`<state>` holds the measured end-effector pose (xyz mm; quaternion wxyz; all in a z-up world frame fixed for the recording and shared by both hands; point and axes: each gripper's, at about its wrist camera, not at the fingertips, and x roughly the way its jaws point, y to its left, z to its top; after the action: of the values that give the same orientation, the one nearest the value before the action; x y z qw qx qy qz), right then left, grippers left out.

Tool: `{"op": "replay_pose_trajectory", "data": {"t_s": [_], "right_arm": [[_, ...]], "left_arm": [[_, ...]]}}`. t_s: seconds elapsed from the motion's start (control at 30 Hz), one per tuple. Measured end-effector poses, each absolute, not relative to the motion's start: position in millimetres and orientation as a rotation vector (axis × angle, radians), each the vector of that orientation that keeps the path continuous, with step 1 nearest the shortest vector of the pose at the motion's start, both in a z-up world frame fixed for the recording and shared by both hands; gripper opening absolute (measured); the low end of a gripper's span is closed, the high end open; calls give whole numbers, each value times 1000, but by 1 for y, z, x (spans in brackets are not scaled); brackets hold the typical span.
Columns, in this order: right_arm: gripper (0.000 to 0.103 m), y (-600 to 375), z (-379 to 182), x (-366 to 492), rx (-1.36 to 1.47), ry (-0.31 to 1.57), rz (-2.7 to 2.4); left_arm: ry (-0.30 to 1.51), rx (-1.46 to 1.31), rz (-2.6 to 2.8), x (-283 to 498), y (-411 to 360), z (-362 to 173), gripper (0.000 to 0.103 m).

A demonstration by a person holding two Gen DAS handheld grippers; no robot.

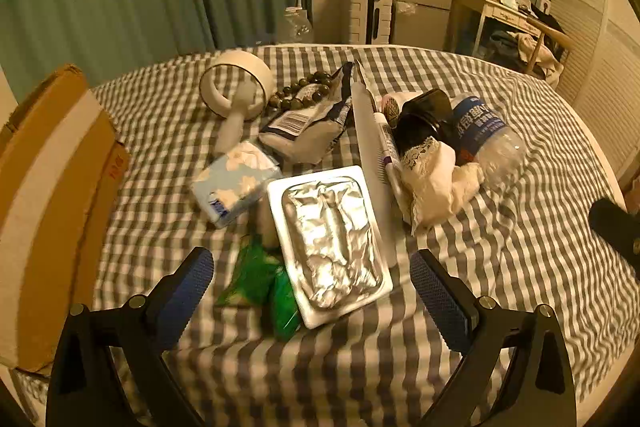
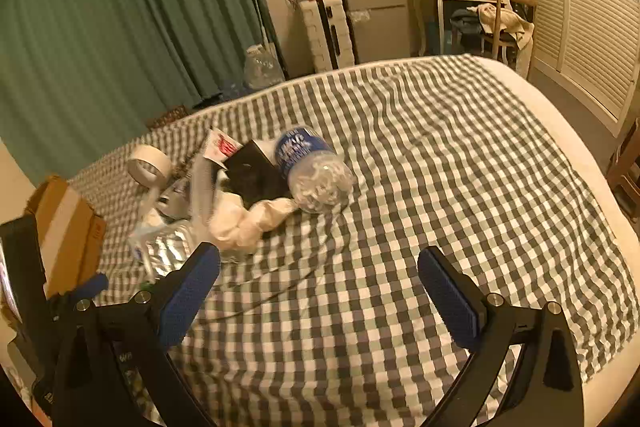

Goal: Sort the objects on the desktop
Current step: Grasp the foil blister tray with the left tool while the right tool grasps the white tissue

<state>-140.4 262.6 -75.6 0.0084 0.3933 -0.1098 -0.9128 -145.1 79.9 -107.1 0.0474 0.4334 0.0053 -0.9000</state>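
We see the pile (image 1: 320, 147) still unsorted at 12 o'clock on the bed (image 1: 520, 247); the box (image 1: 48, 207) waits at 9 o'clock. Our left gripper (image 1: 312, 287) and right gripper (image 2: 318, 291) are both wide apart, holding nothing.

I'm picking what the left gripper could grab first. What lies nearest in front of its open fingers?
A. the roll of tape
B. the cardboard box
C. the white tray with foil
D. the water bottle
C: in the left wrist view the white tray with foil lies just ahead of the open left gripper, while the water bottle and roll of tape lie farther back.
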Motion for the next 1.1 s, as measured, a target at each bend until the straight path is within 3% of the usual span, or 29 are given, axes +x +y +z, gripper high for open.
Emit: {"op": "replay_pose_trajectory", "data": {"t_s": [0.3,0.37,0.43,0.93,1.0,1.07,1.1], "right_arm": [[100,265,-103,-153,1342,-406,-2802],[100,267,-104,-153,1345,-421,-2804],[100,267,-105,-153,1352,-431,-2805],[99,199,-118,-212,1349,-313,-2644],[92,199,-128,-222,1387,-348,-2620],[70,206,-143,-229,1475,-406,-2583],[68,209,-149,-230,1513,-422,-2569]], "left_arm": [[-8,1347,-2725,-172,95,-132,98],[-3,1375,-2706,-177,92,-139,90],[9,1428,-2699,-181,86,-147,71],[290,1443,-2750,-162,25,-115,66],[298,1439,-2756,-163,23,-112,66],[290,1445,-2759,-164,22,-111,66],[291,1458,-2762,-165,22,-112,66]]}}
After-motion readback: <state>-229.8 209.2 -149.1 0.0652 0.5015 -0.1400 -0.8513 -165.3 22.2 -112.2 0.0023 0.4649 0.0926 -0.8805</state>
